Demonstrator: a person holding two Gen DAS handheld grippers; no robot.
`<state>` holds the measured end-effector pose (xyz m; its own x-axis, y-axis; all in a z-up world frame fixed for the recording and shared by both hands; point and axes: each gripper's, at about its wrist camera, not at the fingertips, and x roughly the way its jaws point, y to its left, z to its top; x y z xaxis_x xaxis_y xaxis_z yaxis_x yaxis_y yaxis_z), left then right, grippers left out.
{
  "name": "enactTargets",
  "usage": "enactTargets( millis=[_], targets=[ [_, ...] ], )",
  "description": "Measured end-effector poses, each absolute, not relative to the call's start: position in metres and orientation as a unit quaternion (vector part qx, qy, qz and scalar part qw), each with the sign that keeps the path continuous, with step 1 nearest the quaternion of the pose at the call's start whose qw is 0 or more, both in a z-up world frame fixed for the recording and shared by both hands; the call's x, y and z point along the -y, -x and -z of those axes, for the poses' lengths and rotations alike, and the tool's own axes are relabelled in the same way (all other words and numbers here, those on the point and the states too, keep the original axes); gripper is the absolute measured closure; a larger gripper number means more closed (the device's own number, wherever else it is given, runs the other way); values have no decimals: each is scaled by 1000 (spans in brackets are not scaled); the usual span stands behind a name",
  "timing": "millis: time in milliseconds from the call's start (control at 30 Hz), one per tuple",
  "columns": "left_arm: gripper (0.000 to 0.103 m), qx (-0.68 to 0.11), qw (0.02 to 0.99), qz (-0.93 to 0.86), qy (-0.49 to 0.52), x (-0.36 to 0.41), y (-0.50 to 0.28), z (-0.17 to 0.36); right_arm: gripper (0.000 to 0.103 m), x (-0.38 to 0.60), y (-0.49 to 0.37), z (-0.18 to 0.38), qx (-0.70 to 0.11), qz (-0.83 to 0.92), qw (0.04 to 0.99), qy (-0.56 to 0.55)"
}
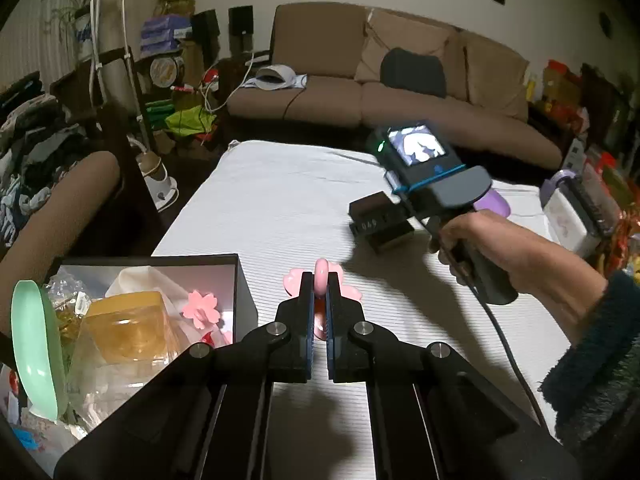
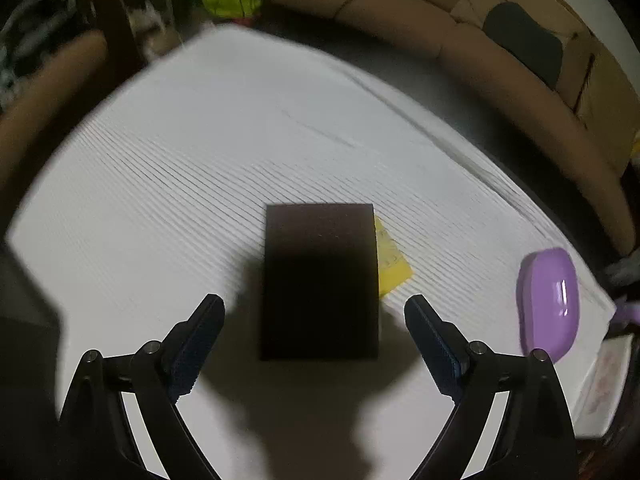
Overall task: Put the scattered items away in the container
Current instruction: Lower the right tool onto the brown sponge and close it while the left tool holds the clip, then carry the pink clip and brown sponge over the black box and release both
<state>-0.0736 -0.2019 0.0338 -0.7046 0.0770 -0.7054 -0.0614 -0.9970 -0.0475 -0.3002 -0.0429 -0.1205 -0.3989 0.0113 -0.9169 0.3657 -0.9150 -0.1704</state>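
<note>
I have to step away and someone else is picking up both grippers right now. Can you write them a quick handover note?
Left gripper: shut on a pink flower-shaped plastic clip, just right of the black open-topped container box.
Right gripper: open, nothing held, hanging over the dark brown rectangular box, which lies on the white ribbed table cover with a yellow paper note partly under it.
Done: the container already holds a yellow translucent jar, another pink flower clip and wrappers.
Left: drop the held clip in, then the brown box, the note and the glossy purple oval case.
</note>
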Motion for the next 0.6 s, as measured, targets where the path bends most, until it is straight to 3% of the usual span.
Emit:
enactTargets(
  millis=[100,167,400,500,600],
  targets=[
    [99,14,37,-922,386,206,74,-32,11,45,306,144,-179,809,104,-550],
    [99,0,30,-923,383,206,74,-33,32,36,303,152,-145,805,117,-563],
    [99,16,45,-927,373,222,66,-48,32,7,266,111,-123,829,136,-528],
    [99,15,88,-936,340,230,52,-69,32,-8,232,72,-107,843,162,-502],
    [99,-4,54,-948,313,257,32,-97,32,-24,187,16,-93,864,176,-462]
  ],
)
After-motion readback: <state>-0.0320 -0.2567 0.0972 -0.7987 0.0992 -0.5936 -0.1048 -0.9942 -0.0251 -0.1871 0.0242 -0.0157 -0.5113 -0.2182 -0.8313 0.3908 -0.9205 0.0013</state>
